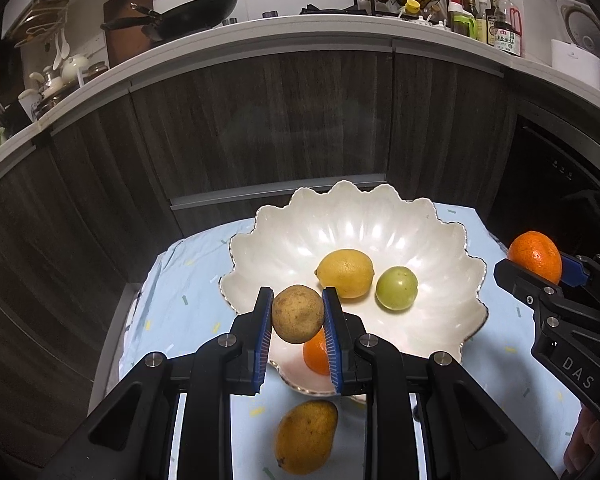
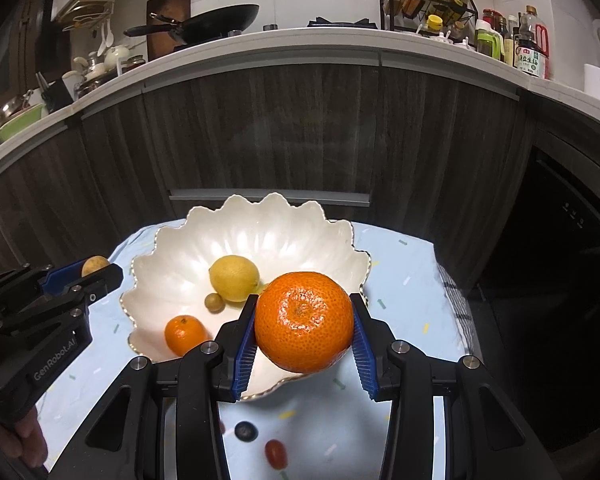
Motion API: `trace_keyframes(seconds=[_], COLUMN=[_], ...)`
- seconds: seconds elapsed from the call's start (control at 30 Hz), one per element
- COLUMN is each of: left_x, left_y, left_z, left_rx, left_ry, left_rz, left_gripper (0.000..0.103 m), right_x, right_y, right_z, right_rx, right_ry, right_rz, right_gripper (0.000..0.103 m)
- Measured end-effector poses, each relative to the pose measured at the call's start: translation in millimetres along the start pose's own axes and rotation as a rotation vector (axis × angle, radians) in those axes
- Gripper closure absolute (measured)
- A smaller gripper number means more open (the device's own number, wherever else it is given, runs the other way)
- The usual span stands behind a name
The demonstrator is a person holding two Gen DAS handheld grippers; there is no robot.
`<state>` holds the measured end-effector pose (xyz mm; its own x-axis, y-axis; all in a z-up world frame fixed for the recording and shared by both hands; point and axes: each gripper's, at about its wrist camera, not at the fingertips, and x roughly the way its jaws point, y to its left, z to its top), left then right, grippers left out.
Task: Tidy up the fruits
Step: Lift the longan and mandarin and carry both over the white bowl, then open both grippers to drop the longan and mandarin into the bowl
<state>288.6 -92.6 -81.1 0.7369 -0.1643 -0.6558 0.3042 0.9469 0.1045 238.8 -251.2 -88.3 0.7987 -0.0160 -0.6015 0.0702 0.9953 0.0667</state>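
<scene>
A white scalloped bowl [image 1: 284, 240] [image 2: 172, 248] stands on a light blue cloth [image 1: 180, 300]. Inside it lie a lemon [image 1: 344, 273] [image 2: 234, 278], a green fruit [image 1: 396, 288] [image 2: 214, 303] and a small orange [image 1: 318, 354] [image 2: 184, 334]. My left gripper [image 1: 298, 296] [image 2: 96, 270] is shut on a round brown fruit [image 1: 298, 314] [image 2: 94, 265], held over the bowl's near left rim. My right gripper [image 2: 303, 304] [image 1: 540, 268] is shut on a large orange [image 2: 304, 322] [image 1: 534, 256], held above the bowl's near right edge.
A yellow mango [image 1: 306, 436] lies on the cloth in front of the bowl. A blueberry [image 2: 246, 431] and a cherry tomato [image 2: 276, 454] lie near the front too. Dark cabinet fronts [image 1: 260, 120] rise behind the table under a counter with a wok [image 1: 192, 14] and bottles [image 1: 500, 28].
</scene>
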Motion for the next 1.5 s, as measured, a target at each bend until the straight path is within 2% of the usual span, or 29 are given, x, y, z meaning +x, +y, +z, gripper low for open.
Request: trace_keyframes(seconds=[0.67,1.03,1.1,1.2,1.33,1.5], left_x=[48.9,61.7,61.6,60.2,57.9,49.8], left_y=[3.9,3.6,4.1,5.2,7.2,8.4], left_z=[6.2,2.2,1.8,1.3,0.5,0.9], left_rx=[0.003,0.003,0.004,0.003,0.001,0.0], left_ry=[0.039,0.064,0.065,0.06,0.057,0.044], left_rz=[-0.006,-0.002,0.002,0.019,0.036,0.05], left_gripper=[0.078,0.077,0.067,0.06,0.049,0.036], right_x=[46.2,58.7,58.5,59.5,51.7,42.4], right_y=[-0.8,6.8,7.7,7.8,6.9,8.3], right_z=[2.8,-3.1,-2.8,-2.4,-2.1,-0.1], right_rx=[-0.003,-0.028,-0.032,-0.033,-0.029,-0.039], right_ry=[0.074,0.106,0.106,0.109,0.076,0.05], right_rz=[0.013,0.028,0.03,0.024,-0.008,-0.023], right_gripper=[0.06,0.059,0.058,0.057,0.033,0.03])
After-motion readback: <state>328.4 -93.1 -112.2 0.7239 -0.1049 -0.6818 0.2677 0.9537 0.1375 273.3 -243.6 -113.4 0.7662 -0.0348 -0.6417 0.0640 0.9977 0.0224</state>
